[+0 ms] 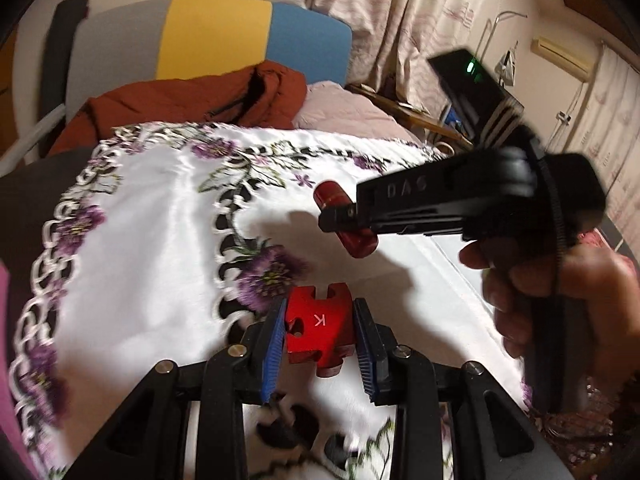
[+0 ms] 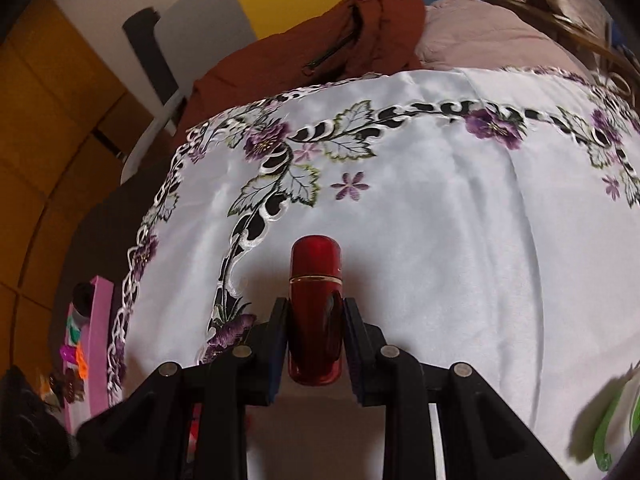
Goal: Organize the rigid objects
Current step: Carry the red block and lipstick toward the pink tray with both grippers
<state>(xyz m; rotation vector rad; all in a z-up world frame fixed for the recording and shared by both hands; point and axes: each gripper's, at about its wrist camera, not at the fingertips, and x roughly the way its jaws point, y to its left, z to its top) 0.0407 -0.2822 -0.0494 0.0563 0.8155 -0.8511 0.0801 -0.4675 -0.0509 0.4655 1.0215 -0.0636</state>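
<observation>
So the left gripper has its blue ribbed pads clamped on a red metal block with notched edges and a white letter K on top. The block sits squarely between the jaws, one pad pressed on each side face, its far end poking out a bit past the fingertips.

The right gripper is closed tight on a glossy red capsule-shaped bottle with a thin gold band. The jaws pinch the lower half below the band, and the rounded cap sticks out well beyond the tips. In the left wrist view that same bottle pokes out on both sides of the right gripper's black fingers, with a hand wrapped around the handle.

Both are held above a white satin tablecloth with purple embroidered flowers.
</observation>
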